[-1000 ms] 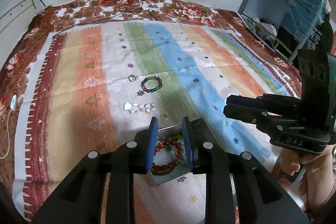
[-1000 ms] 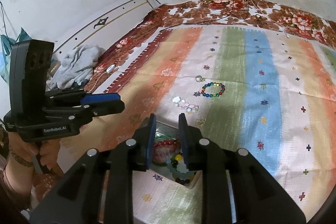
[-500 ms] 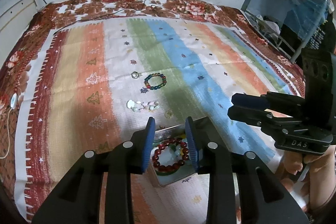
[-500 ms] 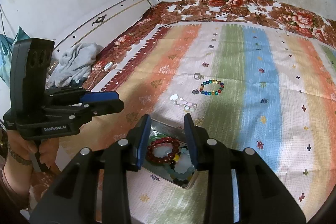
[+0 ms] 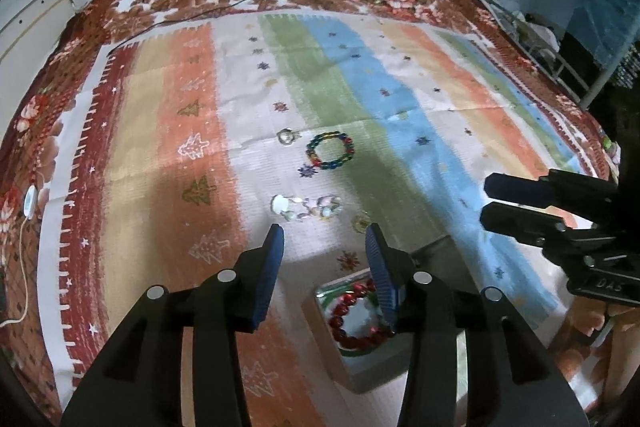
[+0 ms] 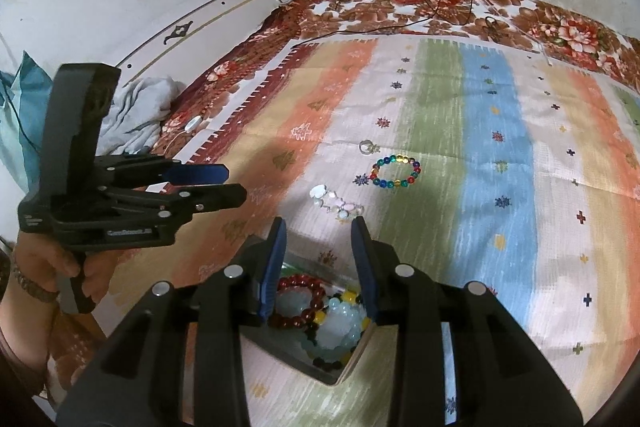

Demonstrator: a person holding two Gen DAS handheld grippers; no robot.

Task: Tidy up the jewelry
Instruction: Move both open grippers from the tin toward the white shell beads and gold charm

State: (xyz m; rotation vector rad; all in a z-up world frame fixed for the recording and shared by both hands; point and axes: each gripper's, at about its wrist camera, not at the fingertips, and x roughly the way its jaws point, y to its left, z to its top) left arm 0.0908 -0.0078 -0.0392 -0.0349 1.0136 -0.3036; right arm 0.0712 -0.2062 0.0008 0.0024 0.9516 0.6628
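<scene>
Left wrist view: the left gripper [image 5: 322,233] points down over a striped cloth [image 5: 420,131], its jaws parted and opening, with nothing between the pads. A small box [image 5: 360,371] sits below its right finger and holds a red bead bracelet [image 5: 352,323]. Beyond the fingertips lie a pale shell bracelet [image 5: 306,207], a multicoloured bead bracelet [image 5: 330,150], a ring [image 5: 286,137] and a small gold piece [image 5: 362,222], all loose on the cloth. The right gripper [image 5: 486,201] enters from the right, jaws slightly apart, empty. Right wrist view: the right gripper [image 6: 318,227] hangs over the box [image 6: 348,367], jaws moderately apart and gripping nothing. The red bracelet [image 6: 302,297] and pale green beads [image 6: 340,327] lie inside. The shell bracelet [image 6: 336,203], multicoloured bracelet [image 6: 396,171] and ring [image 6: 366,147] lie further out. The left gripper [image 6: 236,183] is held by a hand [image 6: 52,267] at the left.
</scene>
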